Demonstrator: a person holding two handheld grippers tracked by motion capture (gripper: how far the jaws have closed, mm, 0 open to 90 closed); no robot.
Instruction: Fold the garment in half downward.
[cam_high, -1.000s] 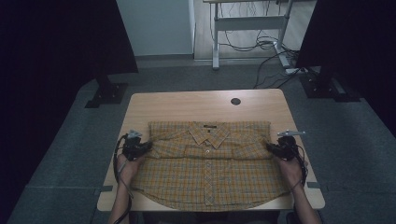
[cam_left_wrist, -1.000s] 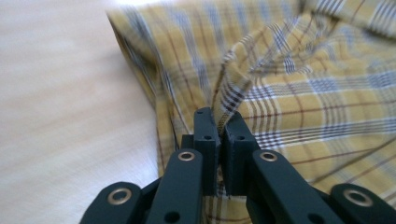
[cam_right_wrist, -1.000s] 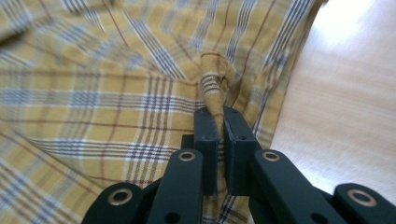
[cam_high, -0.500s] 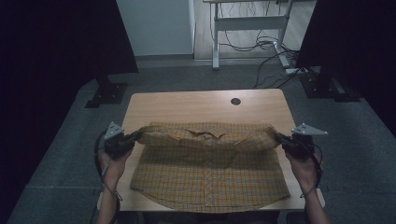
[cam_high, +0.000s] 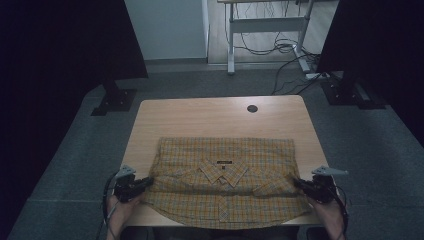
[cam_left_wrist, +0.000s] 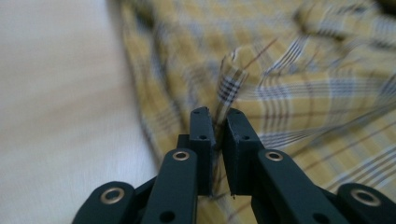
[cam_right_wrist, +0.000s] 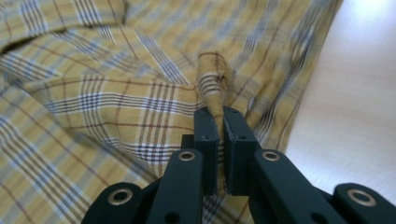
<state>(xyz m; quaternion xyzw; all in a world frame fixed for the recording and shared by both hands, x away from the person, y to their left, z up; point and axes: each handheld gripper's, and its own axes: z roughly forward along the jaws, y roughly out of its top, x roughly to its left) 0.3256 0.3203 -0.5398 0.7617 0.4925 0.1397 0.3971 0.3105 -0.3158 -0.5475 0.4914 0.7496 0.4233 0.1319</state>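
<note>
The shirt (cam_high: 225, 182), a yellow plaid button-up, lies face up on the near half of the wooden table (cam_high: 200, 117), collar toward the middle and its upper part folded down toward the person, the hem curving at the near edge. By the look of it, the cloth is light, soft and limp: it will sag and crease between holds, so it is best taken at doubled folds near the outer edges, both sides together. The left gripper (cam_high: 145, 182) holds a pinched ridge of cloth at the shirt's left edge; its jaws have just been opening slightly, yet the fold sits between them and the pads appear in contact. The right gripper (cam_high: 298, 183) is clamped tight on a rolled fold at the right edge. The high view gives the overall layout and symmetry; the left gripper view (cam_left_wrist: 217, 122) and right gripper view (cam_right_wrist: 220, 121) give the bite on the cloth, which the high view leaves too small to judge.
</note>
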